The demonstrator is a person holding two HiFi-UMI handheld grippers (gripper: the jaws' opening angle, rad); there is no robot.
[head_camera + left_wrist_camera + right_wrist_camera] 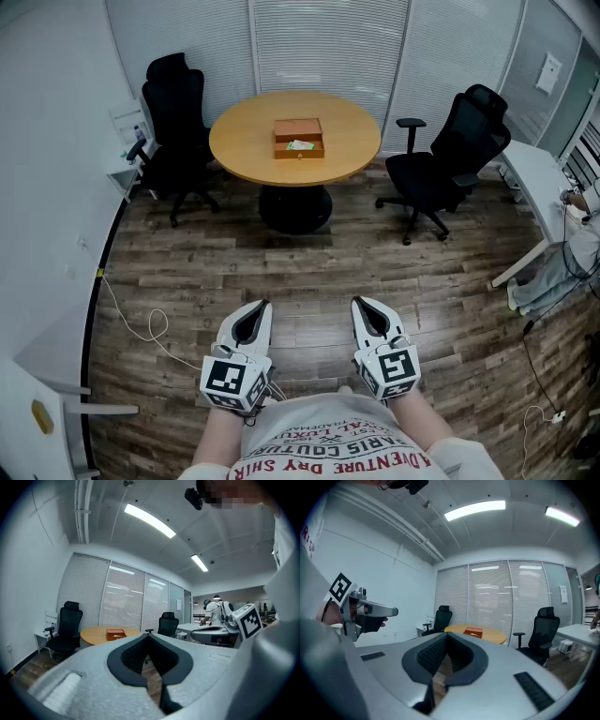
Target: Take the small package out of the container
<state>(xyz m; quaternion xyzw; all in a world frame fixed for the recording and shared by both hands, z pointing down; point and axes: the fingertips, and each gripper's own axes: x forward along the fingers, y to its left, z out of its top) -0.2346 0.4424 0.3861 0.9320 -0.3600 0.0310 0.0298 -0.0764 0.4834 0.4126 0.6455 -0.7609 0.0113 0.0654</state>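
Package: the small package (300, 145) lay inside the container (298, 128) on the round table (244, 150), well apart from you.
Handling: it looked light, flat and probably soft, so an exposed edge was your best pinch.
Grippers: your left gripper (255, 314) and right gripper (367, 314) were both pressed together, empty.

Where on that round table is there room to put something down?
The round table is bare round the wooden box at its middle: broad patches left and right of it, a narrower strip along the near edge. The left office chair and right office chair crowd its sides; the near side faces open floor.
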